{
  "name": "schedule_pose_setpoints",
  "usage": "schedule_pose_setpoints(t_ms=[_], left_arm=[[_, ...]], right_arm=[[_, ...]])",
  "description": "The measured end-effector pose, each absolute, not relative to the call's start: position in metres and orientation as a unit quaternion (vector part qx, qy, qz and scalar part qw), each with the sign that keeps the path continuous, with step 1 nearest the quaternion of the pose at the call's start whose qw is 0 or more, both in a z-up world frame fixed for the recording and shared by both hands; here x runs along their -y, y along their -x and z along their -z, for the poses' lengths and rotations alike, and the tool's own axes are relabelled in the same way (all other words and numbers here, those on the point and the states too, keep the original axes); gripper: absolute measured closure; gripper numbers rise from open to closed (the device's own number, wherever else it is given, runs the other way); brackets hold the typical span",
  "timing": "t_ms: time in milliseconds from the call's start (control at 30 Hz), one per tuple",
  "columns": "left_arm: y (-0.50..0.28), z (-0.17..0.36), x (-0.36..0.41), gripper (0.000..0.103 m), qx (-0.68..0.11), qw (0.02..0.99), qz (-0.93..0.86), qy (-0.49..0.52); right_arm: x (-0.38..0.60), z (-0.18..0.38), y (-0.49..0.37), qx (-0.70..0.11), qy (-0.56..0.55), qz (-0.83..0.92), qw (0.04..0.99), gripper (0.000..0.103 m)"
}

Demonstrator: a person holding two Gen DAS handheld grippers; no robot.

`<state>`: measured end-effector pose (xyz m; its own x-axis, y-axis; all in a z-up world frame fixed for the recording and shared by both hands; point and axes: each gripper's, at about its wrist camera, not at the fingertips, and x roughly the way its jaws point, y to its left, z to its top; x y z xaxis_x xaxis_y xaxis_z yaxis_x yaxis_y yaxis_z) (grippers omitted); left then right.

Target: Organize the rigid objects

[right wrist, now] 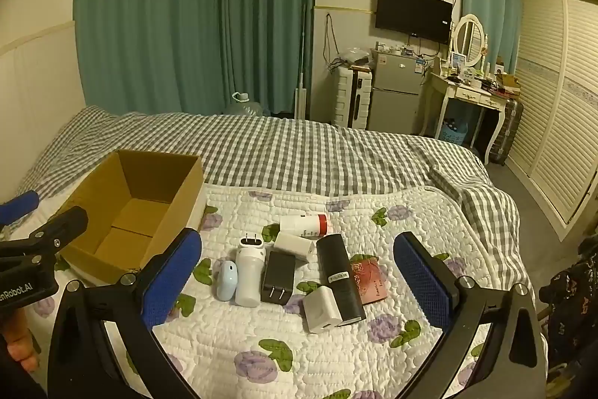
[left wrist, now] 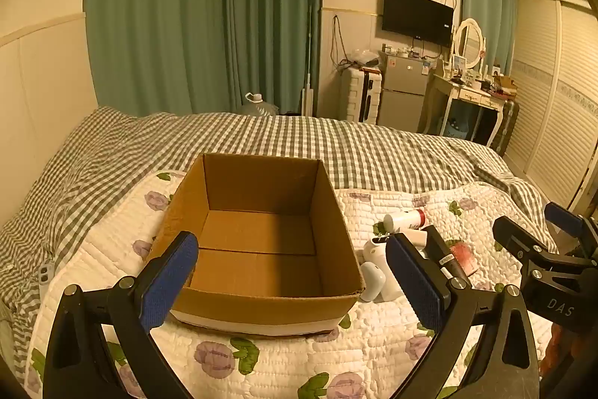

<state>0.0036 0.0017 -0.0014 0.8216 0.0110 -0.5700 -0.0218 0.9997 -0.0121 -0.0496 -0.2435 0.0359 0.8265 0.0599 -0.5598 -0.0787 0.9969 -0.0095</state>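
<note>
Hovering released and empty, both the left gripper (left wrist: 291, 283) and right gripper (right wrist: 297, 275) faced the quilt (right wrist: 231, 350); the clustered gadgets near its middle, starting with the black charger (right wrist: 277, 277), would best go singly into the empty cardboard box (right wrist: 130, 208) at its left edge.

Black gripper (right wrist: 297, 281), blue ribbed pads (right wrist: 170, 277)

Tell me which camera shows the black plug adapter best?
The right wrist view: the black plug adapter lies unobstructed between the white bottle and the black cylinder, prongs toward the camera. In the left wrist view it is hidden behind that gripper's finger.
</note>
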Motion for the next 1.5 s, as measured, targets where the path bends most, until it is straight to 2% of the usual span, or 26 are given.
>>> schedule_pose_setpoints(t_ms=[1500], left_arm=[[-0.0042, 0.0021, -0.0065, 0.000, -0.297, 0.955, -0.013, 0.011]], right_arm=[[0.2363, -0.0316, 0.0487, -0.306, 0.017, -0.072, 0.949, 0.000]])
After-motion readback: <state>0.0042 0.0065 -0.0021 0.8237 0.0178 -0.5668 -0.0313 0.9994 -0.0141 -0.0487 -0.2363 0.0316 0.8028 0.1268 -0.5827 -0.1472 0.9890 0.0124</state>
